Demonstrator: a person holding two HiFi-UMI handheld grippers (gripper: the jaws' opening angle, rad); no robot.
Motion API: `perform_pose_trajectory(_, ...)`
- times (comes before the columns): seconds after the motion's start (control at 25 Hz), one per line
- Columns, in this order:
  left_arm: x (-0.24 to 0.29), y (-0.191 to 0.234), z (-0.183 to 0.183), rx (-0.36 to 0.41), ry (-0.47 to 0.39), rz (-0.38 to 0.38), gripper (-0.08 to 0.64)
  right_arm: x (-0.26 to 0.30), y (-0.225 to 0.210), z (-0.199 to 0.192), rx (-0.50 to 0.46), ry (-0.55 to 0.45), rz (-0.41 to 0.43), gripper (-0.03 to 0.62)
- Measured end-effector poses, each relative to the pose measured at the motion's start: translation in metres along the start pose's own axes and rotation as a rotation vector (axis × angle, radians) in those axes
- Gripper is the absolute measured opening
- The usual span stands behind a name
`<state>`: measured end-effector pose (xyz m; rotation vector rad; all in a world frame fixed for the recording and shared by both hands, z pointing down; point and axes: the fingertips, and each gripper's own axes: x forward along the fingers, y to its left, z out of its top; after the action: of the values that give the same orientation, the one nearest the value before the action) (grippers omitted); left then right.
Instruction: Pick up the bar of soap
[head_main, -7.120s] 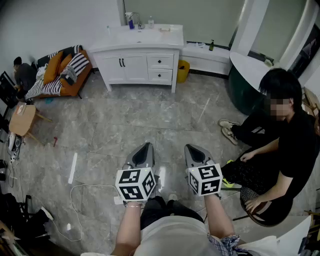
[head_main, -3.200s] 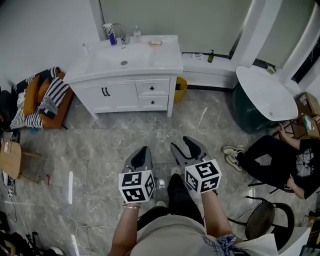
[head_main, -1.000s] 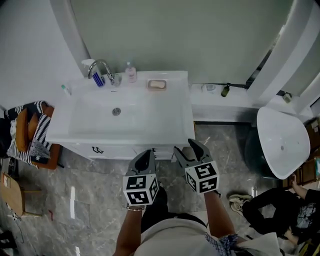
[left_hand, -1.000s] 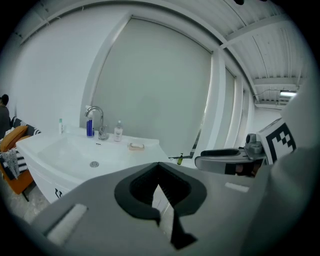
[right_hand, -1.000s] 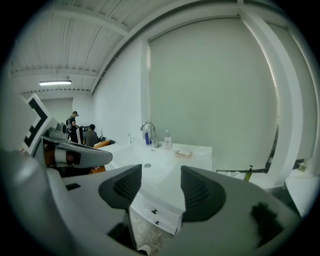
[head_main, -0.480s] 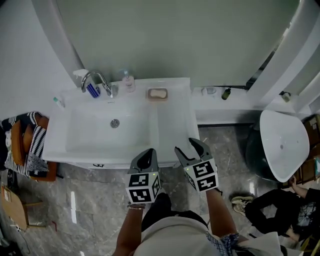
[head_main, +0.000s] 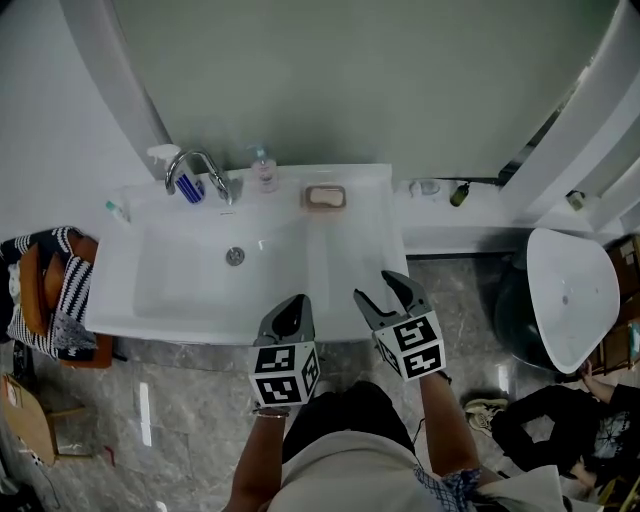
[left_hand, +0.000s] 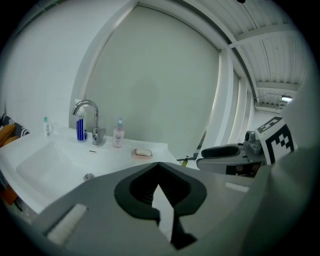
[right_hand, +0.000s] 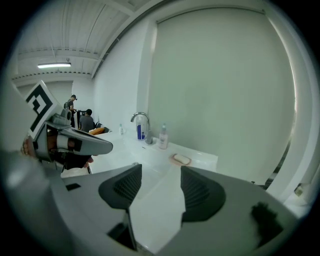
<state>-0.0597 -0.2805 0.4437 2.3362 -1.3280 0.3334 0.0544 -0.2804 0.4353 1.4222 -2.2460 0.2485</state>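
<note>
Soap bar (head_main: 325, 197) lay in its dish (head_main: 309, 199) at the counter's (head_main: 350, 262) back edge, well apart from both grippers. My right gripper (head_main: 378, 288) gaped wide and empty, my left gripper (head_main: 291, 310) was closed on nothing. The reach and the grasp were both left to do.

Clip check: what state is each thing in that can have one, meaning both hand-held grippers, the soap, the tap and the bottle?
left hand-held gripper: shut, nothing between its jaws.
right hand-held gripper: open, empty.
bar of soap: lying in its dish at the back of the sink, not yet picked up.
tap: no running water visible.
pump bottle: upright beside the tap.
</note>
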Motion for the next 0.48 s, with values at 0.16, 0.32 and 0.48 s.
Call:
perform_pose_trajectory(0.16, 0.008, 0.012, 0.004, -0.003, 0.000, 0.019, 0.009, 0.021, -0.017, 0.014, -0.082, 0.009, 0.017, 0.235)
perform_pose_trajectory(0.32, 0.017, 0.022, 0.011, -0.014, -0.007, 0.041, 0.009, 0.044, -0.035, 0.036, -0.124, -0.012, 0.044, 0.235)
perform_pose_trajectory(0.48, 0.034, 0.035, 0.022, -0.026, -0.016, 0.070, 0.009, 0.075, -0.054, 0.050, -0.165, -0.007, 0.073, 0.235)
